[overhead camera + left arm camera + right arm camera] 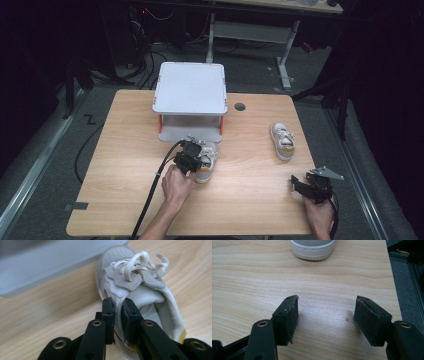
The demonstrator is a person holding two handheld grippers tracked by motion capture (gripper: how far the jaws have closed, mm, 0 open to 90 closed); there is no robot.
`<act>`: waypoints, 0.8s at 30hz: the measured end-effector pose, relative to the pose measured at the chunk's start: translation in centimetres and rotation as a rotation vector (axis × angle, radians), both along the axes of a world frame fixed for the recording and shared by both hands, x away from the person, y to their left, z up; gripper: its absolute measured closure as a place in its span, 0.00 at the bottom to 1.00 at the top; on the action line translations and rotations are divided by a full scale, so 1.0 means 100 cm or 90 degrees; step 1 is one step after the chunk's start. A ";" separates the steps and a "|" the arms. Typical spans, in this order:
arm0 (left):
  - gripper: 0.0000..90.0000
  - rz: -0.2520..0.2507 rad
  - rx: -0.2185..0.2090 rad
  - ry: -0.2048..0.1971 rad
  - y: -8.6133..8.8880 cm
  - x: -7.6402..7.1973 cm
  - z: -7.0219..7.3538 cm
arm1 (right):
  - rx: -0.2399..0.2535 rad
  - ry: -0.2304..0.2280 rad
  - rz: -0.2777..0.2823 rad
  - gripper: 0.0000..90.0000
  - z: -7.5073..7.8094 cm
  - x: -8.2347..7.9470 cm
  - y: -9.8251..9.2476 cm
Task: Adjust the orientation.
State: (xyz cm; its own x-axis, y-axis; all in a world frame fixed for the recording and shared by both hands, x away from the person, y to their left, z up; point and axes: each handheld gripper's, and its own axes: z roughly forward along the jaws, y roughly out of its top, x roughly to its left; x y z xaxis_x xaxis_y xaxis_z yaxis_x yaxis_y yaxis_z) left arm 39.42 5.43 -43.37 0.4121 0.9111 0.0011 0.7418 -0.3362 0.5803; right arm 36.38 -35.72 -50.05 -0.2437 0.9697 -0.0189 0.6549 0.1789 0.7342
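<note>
A small white and grey shoe (208, 163) with white laces lies on the wooden table (125, 150), just in front of a grey two-level stand (190, 87). My left gripper (198, 158) reaches it from the near side. In the left gripper view the left gripper (118, 307) has its black jaws almost together, with the side wall of the shoe (140, 282) pinched between the pads. A matching second shoe (283, 141) lies toward the right. My right gripper (296, 183) rests near the front right corner, open and holding nothing, with the toe of the second shoe (312, 248) ahead of the right gripper (325, 315).
The stand's lower shelf (37, 267) sits close behind the held shoe. A round cable hole (240, 106) is in the tabletop to the right of the stand. The table's right edge (392, 282) runs close beside the right gripper. Bare wood lies between the two shoes.
</note>
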 end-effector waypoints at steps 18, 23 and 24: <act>0.57 -0.015 -0.086 0.020 0.010 0.000 -0.009 | 0.000 0.000 -0.001 0.41 0.000 0.000 0.000; 0.45 -0.011 -0.101 -0.010 0.019 -0.001 -0.004 | 0.000 0.000 -0.001 0.41 0.000 0.000 0.000; 0.44 -0.010 -0.109 -0.018 0.021 -0.002 -0.003 | 0.000 0.000 -0.001 0.41 0.000 0.000 0.000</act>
State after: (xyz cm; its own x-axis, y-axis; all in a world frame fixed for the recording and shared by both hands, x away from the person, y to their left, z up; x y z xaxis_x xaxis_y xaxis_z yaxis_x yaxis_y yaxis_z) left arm 39.24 7.52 -43.62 0.4281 0.8925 -0.1421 0.7200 -0.2418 0.6505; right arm 36.37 -35.71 -50.05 -0.2415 0.9702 -0.0182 0.6555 0.1769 0.7342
